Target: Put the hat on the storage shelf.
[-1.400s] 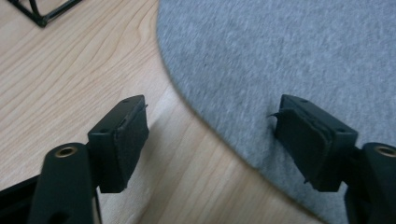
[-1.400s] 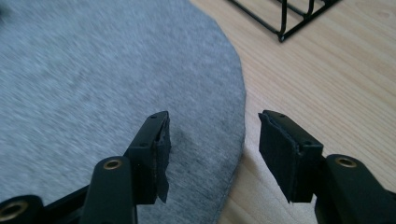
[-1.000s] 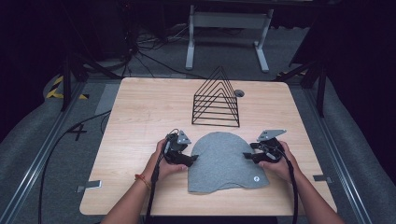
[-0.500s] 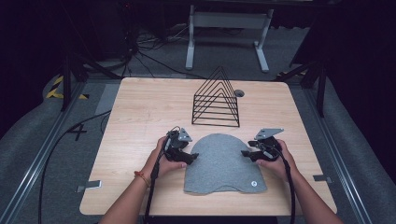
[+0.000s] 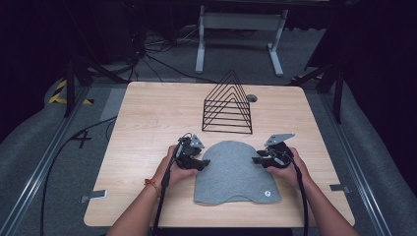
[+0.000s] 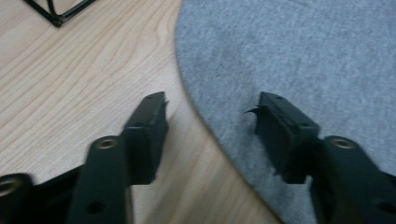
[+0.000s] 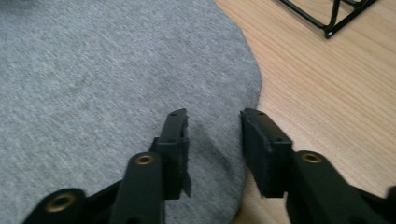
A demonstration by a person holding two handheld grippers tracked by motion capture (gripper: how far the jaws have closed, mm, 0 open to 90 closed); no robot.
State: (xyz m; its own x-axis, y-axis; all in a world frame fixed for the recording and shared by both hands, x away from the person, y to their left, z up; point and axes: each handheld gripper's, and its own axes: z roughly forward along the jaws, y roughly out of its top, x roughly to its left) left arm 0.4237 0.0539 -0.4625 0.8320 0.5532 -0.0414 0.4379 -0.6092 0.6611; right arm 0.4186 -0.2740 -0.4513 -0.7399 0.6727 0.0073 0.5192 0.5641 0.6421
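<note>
Beanie (image 5: 235, 170) slid nearer; both grippers' fingers (image 6: 148, 122) apart, straddling its side edges.

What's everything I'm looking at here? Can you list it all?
hat: one, grey, flat on the near middle of the table, small white tag by its brim
rack: one, black wire, triangular, behind the hat
table: one, light wood
disc: one, small, grey, right of the rack
frame: one, white, on the floor beyond the table
left tool: one, black, open at the hat's left edge
right tool: one, black, open at the hat's right edge
</note>
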